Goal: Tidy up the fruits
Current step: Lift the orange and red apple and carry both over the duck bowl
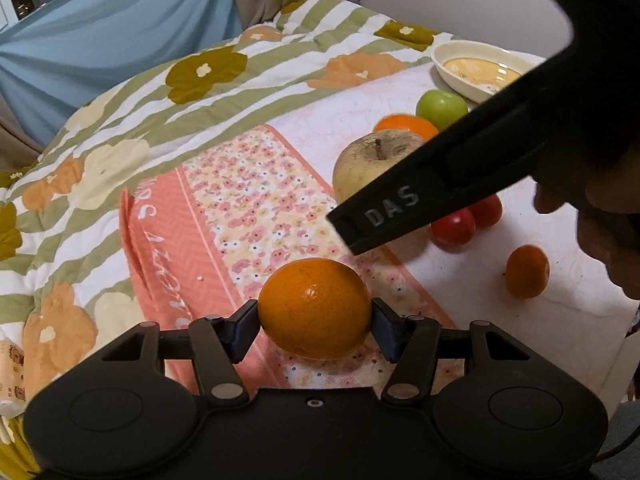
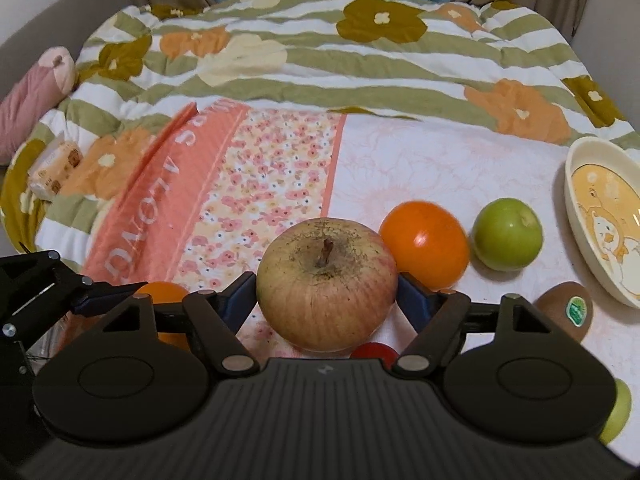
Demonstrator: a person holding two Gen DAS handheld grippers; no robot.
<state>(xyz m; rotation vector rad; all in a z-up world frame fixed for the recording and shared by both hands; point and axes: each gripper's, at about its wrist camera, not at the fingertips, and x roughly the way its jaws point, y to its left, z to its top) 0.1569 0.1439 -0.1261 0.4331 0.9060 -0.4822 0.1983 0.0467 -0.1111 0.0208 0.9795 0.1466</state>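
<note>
My left gripper point(image 1: 316, 330) is shut on an orange point(image 1: 315, 307) over the floral cloth. My right gripper point(image 2: 326, 298) is shut on a large yellow-red apple point(image 2: 326, 282); the same apple point(image 1: 370, 164) shows in the left wrist view, partly behind the right gripper's black arm point(image 1: 432, 196). A glossy orange fruit point(image 2: 425, 243), a green apple point(image 2: 507, 233) and a kiwi point(image 2: 566, 312) lie to the apple's right. Two red tomatoes point(image 1: 454, 226) and a small orange point(image 1: 527, 271) lie on the white cloth. A cream bowl point(image 2: 576, 184) with a cartoon print stands at the far right.
The fruit lies on a white and floral cloth point(image 2: 280, 184) over a striped flowered quilt point(image 2: 320, 60). A pink pillow point(image 2: 36, 92) and a small packet point(image 2: 52, 172) lie at the left. Another green fruit point(image 2: 618, 412) shows at the lower right edge.
</note>
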